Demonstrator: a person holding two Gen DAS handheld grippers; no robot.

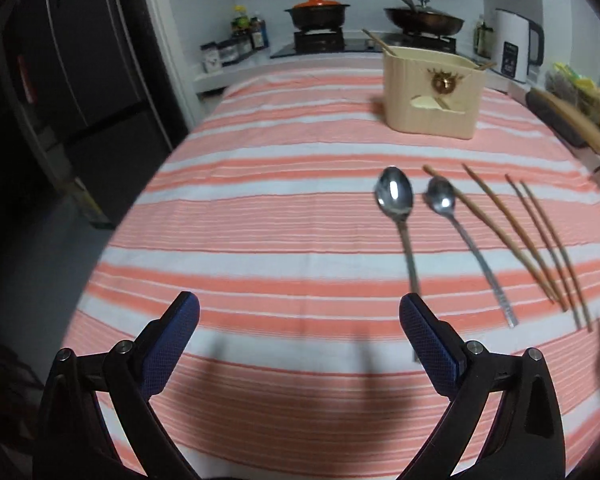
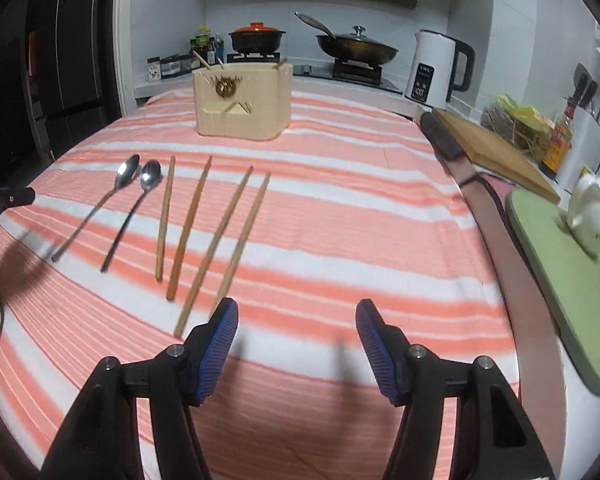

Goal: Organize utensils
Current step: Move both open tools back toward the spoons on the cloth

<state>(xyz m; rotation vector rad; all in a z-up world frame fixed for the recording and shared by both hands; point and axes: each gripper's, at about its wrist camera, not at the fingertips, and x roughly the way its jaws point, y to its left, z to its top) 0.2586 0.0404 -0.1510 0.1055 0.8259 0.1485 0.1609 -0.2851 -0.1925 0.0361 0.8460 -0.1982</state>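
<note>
The beige utensil holder (image 2: 244, 100) stands on the striped cloth (image 2: 340, 208) that covers the tabletop, toward its far end, with a few wooden sticks already poking out of its top. All the loose utensils lie in a row on the cloth on the near side of the holder. Nearest below it in the right wrist view are four wooden chopsticks (image 2: 204, 224), side by side and slightly fanned, none touching. Left of them lie two metal spoons (image 2: 120, 208), bowls toward the holder, handles pointing away from it.

The left tongs (image 1: 300, 322) tilt down toward the cloth, well on the near side of the holder and to its left. Their blue pads (image 1: 172, 344) stand wide apart with only bare cloth between them. The handle of the left spoon (image 1: 396, 196) runs down to just beside the right pad; whether it touches is unclear because of blur.

The right tongs (image 2: 296, 320) also angle down at the cloth, on the near side of the holder and off to its right. Their jaws are apart, less wide than the left pair, and grip nothing. The near end of the rightmost chopstick (image 2: 244, 236) reaches just beside their left pad (image 2: 220, 340).
</note>
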